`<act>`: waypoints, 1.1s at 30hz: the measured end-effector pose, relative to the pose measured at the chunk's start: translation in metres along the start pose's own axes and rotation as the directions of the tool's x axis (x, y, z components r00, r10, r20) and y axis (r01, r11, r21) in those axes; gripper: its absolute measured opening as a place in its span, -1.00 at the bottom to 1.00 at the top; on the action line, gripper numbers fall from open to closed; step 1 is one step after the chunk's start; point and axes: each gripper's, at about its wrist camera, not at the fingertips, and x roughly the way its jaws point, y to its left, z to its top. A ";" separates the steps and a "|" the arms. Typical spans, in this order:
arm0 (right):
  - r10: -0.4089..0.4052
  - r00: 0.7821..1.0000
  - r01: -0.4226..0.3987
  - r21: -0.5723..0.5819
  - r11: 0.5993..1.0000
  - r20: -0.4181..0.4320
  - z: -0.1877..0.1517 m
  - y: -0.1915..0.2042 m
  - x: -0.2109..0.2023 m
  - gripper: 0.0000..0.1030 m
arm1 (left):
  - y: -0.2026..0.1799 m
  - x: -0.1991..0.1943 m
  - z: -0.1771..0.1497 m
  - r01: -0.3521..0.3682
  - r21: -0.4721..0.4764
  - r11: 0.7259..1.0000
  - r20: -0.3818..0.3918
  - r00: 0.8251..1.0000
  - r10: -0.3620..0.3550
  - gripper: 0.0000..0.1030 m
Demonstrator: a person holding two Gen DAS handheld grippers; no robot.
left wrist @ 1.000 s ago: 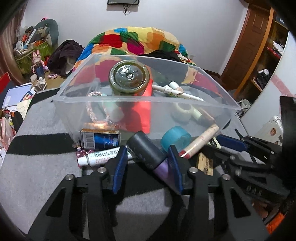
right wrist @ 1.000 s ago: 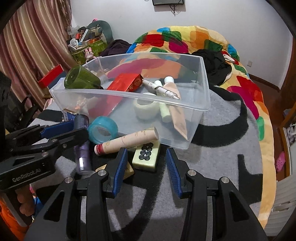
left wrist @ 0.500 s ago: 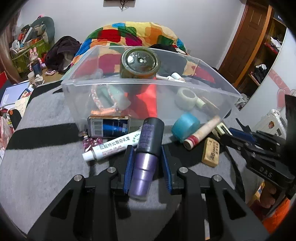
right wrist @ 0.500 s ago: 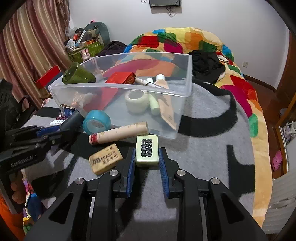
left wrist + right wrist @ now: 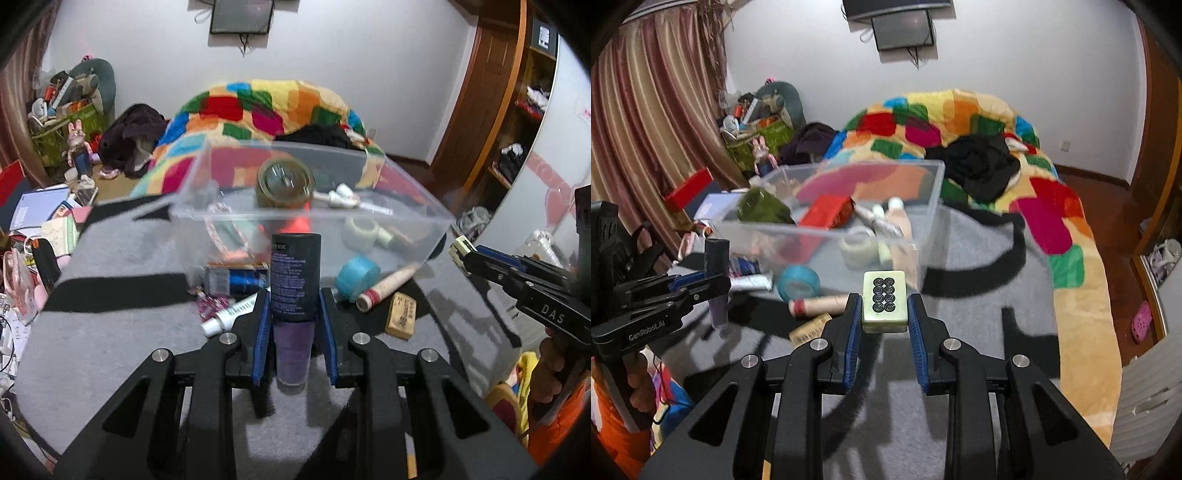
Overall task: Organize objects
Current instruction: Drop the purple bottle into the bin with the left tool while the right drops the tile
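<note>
My left gripper (image 5: 294,306) is shut on a purple bottle with a black cap (image 5: 294,280) and holds it upright above the grey rug, in front of the clear plastic bin (image 5: 413,206). It also shows in the right wrist view (image 5: 716,280). My right gripper (image 5: 884,314) is shut on a pale green mahjong tile (image 5: 885,300) and holds it raised above the rug, near the bin's (image 5: 934,192) front right corner. The bin holds a green jar (image 5: 285,182), a red box (image 5: 827,212), a tape roll (image 5: 858,249) and tubes.
On the rug in front of the bin lie a blue tape roll (image 5: 357,275), a cream tube (image 5: 388,286), an eraser (image 5: 402,314), a white tube (image 5: 229,314) and a blue box (image 5: 236,277). A colourful blanket (image 5: 979,122) lies behind the bin. Clutter lies at the left.
Both grippers have lifted off the rug with what they hold. The purple bottle has swung from lying to upright. The mahjong tile has risen off the rug.
</note>
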 end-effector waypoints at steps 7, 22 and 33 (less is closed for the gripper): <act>0.004 0.998 -0.004 -0.008 1.000 0.058 0.025 0.011 -0.002 -0.56 | 0.016 -0.024 0.023 -0.025 -0.035 0.999 0.088 0.996 0.028 -0.52; 0.022 1.000 -0.022 0.009 1.000 -0.015 0.063 0.017 0.052 -0.56 | 0.040 0.009 0.084 -0.097 -0.036 0.995 0.063 0.993 0.100 -0.52; 0.031 0.994 -0.033 -0.014 0.999 -0.105 0.063 0.022 0.091 -0.56 | 0.047 0.051 0.082 -0.070 -0.051 0.996 -0.034 0.997 0.068 -0.52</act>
